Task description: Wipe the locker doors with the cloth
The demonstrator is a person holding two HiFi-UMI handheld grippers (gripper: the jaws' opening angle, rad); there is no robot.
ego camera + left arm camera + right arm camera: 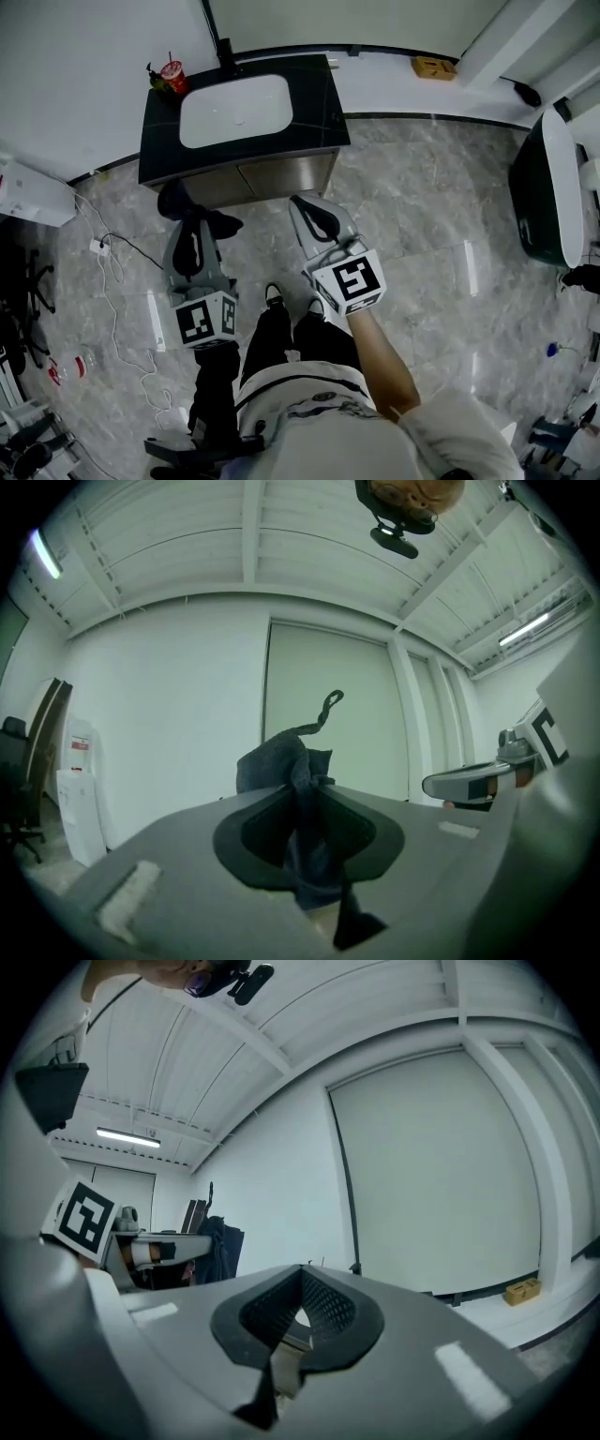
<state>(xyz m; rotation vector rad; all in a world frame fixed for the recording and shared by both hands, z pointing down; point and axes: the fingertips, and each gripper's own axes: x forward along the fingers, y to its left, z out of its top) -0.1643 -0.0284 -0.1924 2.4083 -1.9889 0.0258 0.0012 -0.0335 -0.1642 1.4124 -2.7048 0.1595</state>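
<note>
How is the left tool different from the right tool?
The left tool is clamped on a dark cloth; the right tool has its jaws together on nothing. The left tool's marker cube shows a different black pattern from the right tool's marker cube. Both tools are grey and point toward the sink cabinet.

Red cup (172,73) beside white sink (234,111)
</note>
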